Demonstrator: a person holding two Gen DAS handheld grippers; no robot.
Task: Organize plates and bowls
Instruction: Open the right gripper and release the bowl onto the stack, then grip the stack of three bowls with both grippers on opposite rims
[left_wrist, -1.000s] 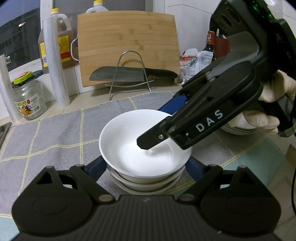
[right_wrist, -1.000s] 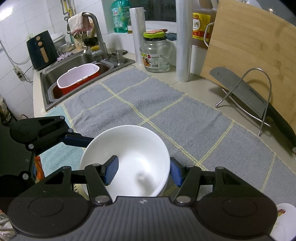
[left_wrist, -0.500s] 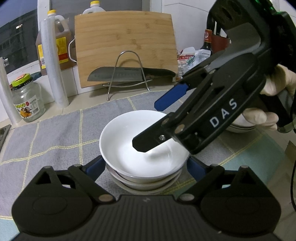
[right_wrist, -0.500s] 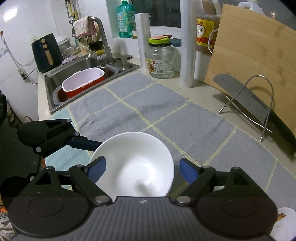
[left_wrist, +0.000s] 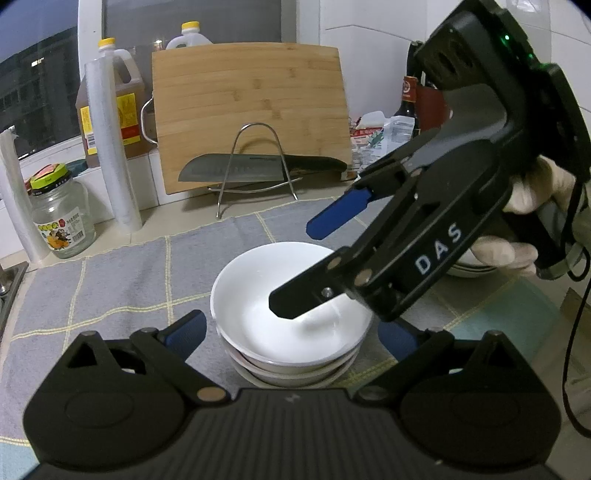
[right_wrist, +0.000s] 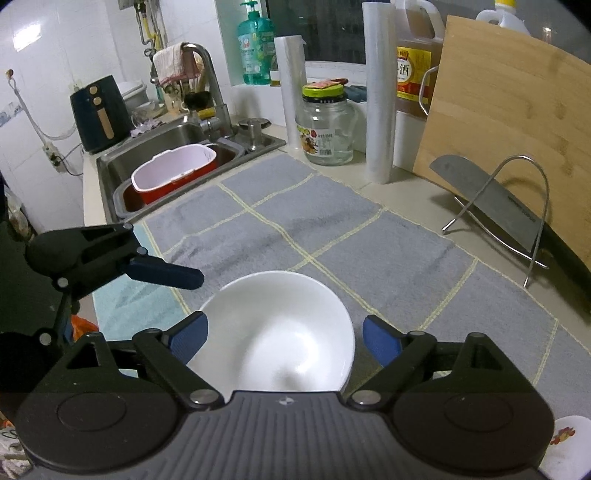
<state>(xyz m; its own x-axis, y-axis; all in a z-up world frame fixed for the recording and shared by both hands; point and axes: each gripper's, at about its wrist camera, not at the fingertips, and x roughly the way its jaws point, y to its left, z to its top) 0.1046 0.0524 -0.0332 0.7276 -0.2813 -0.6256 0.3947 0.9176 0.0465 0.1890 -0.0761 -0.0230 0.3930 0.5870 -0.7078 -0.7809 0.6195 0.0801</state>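
Left wrist view: our left gripper (left_wrist: 291, 334) has just opened its jaws wider and stands apart around the white bowl (left_wrist: 288, 325), not pressing it. This bowl sits on top of a stack of bowls (left_wrist: 295, 371) on the grey mat (left_wrist: 122, 280). Our right gripper (left_wrist: 306, 266) reads "DAS"; its jaws have just opened, one finger above the bowl, holding nothing. A gloved hand (left_wrist: 528, 218) holds it, tilted downward.

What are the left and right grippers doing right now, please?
Left gripper: open, jaws just widened, either side of the bowl stack, not gripping.
Right gripper: open, jaws just released the top bowl.
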